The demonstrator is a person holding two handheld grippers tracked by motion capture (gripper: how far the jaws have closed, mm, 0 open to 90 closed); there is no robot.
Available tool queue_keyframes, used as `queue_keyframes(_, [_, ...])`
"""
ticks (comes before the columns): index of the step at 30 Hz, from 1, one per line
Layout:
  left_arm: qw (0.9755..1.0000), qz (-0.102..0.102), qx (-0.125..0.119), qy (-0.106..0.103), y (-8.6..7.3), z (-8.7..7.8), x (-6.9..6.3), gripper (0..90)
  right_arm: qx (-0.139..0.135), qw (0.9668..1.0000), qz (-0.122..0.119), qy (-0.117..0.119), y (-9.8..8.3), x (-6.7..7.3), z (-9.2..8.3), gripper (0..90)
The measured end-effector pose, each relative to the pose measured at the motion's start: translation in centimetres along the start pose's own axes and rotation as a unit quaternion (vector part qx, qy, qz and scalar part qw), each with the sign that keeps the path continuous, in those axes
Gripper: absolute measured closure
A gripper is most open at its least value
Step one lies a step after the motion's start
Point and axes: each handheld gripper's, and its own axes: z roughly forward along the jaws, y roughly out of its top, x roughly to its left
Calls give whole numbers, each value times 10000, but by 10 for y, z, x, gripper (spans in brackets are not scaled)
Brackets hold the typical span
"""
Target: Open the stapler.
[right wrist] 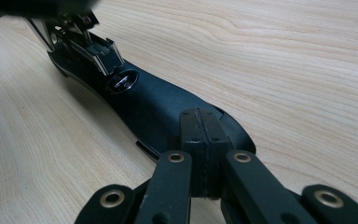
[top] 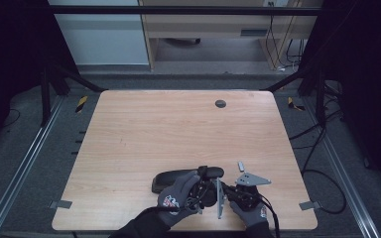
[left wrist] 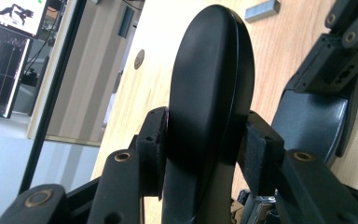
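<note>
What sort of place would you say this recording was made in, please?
Probably a lab or office recording station: a bare wooden table with a cable hole, dark frame rails around it, loose floor cables, and a monitor beyond.

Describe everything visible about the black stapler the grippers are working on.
The black plastic stapler is swung open near the wooden table's front edge. Its rounded, smooth top arm stands raised, clamped between the left gripper's pads. Its flat base lies on the wood, with a shiny metal anvil and hinge parts at the far end. The right gripper, jaws shut, presses down on the base's near end.
</note>
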Motion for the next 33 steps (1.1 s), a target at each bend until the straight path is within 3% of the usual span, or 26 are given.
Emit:
queue_keyframes(10, [9987, -472, -209, -40, -8, -11, 18, 571, -5, 10000, 20, -2, 0, 0, 0, 900])
queue_keyframes(25, [9967, -744, -329, 5, -17, -25, 35, 577, 5, 10000, 9, -9, 0, 0, 0, 900])
queue_keyframes(33, [9934, -1051, -458, 10, -26, -33, 46, 578, 12, 10000, 24, -33, 0, 0, 0, 900])
